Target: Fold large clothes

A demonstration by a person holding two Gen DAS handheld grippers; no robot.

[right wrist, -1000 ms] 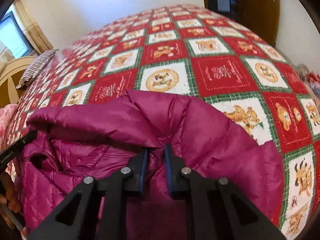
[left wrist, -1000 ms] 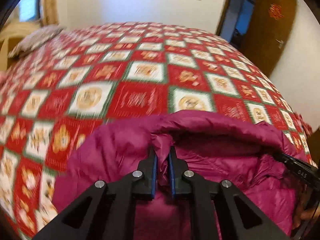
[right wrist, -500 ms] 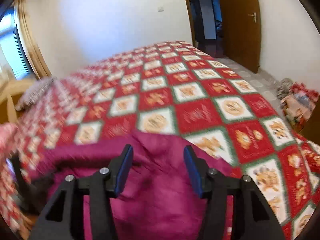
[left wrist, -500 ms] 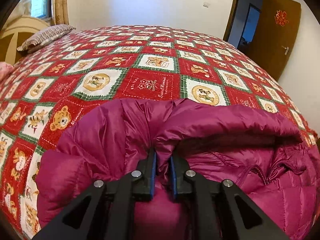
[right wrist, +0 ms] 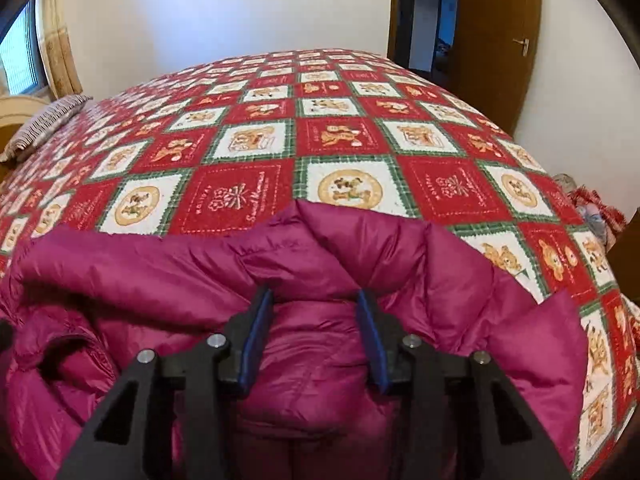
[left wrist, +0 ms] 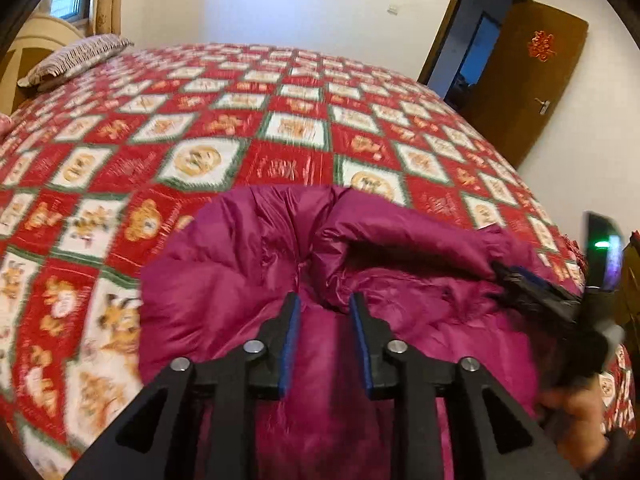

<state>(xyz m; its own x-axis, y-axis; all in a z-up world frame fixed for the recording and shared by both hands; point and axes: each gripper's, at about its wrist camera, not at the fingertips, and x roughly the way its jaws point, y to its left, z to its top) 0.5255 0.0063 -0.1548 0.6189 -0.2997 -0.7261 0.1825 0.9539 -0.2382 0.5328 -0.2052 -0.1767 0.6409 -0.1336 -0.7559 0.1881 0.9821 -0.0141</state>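
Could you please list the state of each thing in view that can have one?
Left gripper: open, holding nothing.
Right gripper: open, holding nothing.
Magenta down jacket: bunched and puffed on the bed, top edge rolled over.
Quilted bedspread: spread flat.
Door: open.
Striped pillow: lying at the headboard.

Bed: big one under a red, white and green checked quilt with teddy-bear squares (right wrist: 344, 140)
Pillow: striped grey-brown pillow (right wrist: 44, 124) up at the cream headboard (left wrist: 36, 44)
Walls: plain white wall (right wrist: 224, 8), small switch plate
Window: daylight, beige curtain (right wrist: 60, 52)
Door: brown wooden door (right wrist: 500, 32) open, red paper cutout on it
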